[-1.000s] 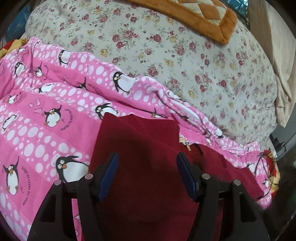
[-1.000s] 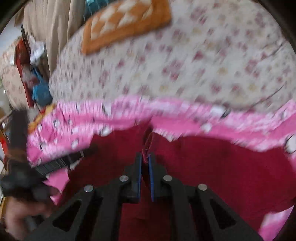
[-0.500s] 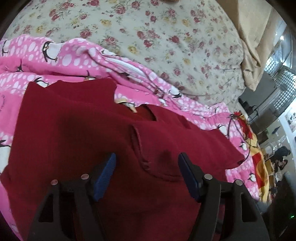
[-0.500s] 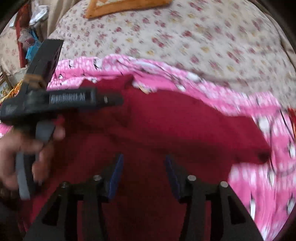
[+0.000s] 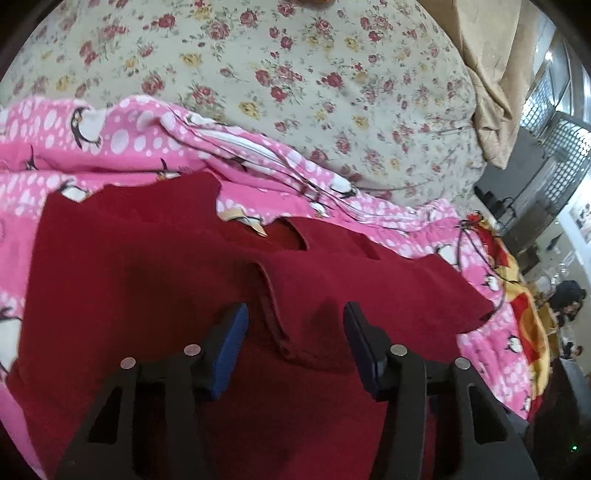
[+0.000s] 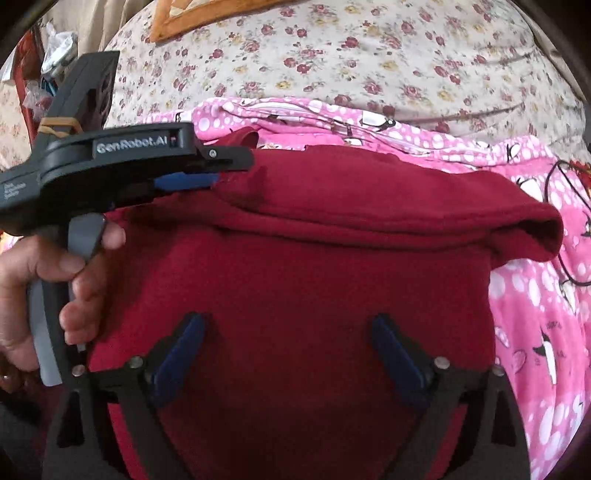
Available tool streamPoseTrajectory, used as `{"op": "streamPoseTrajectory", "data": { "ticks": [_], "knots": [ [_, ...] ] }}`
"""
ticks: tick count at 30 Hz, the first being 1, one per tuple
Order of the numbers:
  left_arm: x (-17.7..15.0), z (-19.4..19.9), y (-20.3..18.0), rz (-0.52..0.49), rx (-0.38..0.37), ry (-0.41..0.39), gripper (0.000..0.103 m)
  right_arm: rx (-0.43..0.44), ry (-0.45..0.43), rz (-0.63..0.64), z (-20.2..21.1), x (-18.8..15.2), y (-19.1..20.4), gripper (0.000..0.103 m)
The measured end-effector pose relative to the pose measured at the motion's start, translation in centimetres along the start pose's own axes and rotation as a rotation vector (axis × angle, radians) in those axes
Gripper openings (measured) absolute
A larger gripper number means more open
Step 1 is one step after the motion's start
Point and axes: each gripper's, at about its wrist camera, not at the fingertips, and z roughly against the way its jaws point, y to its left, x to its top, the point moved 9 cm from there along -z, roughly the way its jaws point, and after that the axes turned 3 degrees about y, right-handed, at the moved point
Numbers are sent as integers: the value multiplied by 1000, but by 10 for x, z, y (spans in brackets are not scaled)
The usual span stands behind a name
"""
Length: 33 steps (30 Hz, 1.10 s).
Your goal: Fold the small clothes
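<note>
Both grippers hang over a dark red garment (image 6: 303,288) spread on a pink penguin-print blanket (image 6: 546,332). From the left wrist view, the left gripper (image 5: 295,321) has its blue-padded fingers (image 5: 232,339) spread wide, straddling a raised seam of the red cloth without pinching it. From the right wrist view, the right gripper (image 6: 288,332) is likewise spread, its pads (image 6: 181,350) hovering low above the flat front panel of the garment, gripping nothing. In that same view the left gripper reaches in from the side, its tips at the upper edge of the folded-over band of red cloth (image 6: 369,199); whether they touch it I cannot tell. A bare left hand (image 6: 48,288) wraps its grey trigger handle. The garment's top part is doubled back on itself, with a rolled end at the far right. Beyond the blanket lies a cream rose-patterned bedsheet (image 5: 332,92), and an orange quilted mat (image 6: 207,14) sits at its far edge.
</note>
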Motion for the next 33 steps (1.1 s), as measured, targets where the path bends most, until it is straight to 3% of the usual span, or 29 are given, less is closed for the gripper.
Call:
{"op": "streamPoseTrajectory", "data": {
  "ticks": [3, 5, 9, 10, 11, 12, 17, 20, 21, 24, 27, 30, 33],
  "knots": [
    [-5, -16, 2, 4, -13, 70, 43, -7, 1, 5, 0, 0, 1, 96],
    [-5, -23, -3, -6, -37, 97, 52, -9, 0, 4, 0, 0, 1, 96],
    [-4, -23, -7, 69, -142, 110, 53, -12, -2, 7, -1, 0, 0, 96],
    [-3, -19, -8, 87, -172, 104, 47, -12, -2, 7, -1, -1, 1, 96],
    [-4, -17, -12, 95, -202, 108, 28, -12, -2, 7, -1, -1, 1, 96],
    [-5, -15, -16, 90, -215, 109, 22, -12, -1, 7, -1, 0, 1, 97],
    [-6, -20, -10, 43, -78, 82, 14, -11, -3, 8, -1, -1, 1, 97],
    [-3, -16, -8, 38, -58, 55, 0, -11, -4, 10, -1, 0, 1, 98],
    [-2, -12, -8, 45, -63, 47, 0, -10, -3, 12, -2, 0, 1, 98],
    [5, 18, -9, 87, -133, 0, 0, -13, 0, 22, -4, 1, 2, 100],
    [11, 63, -3, 77, -146, -74, 0, -17, -2, 26, -4, 1, 2, 100],
    [17, 103, 25, 60, -69, -145, 0, -19, 0, 28, -5, 1, 2, 101],
    [22, 115, 63, 98, 12, -163, 0, -23, -1, 36, -6, 0, 3, 102]
  ]
}}
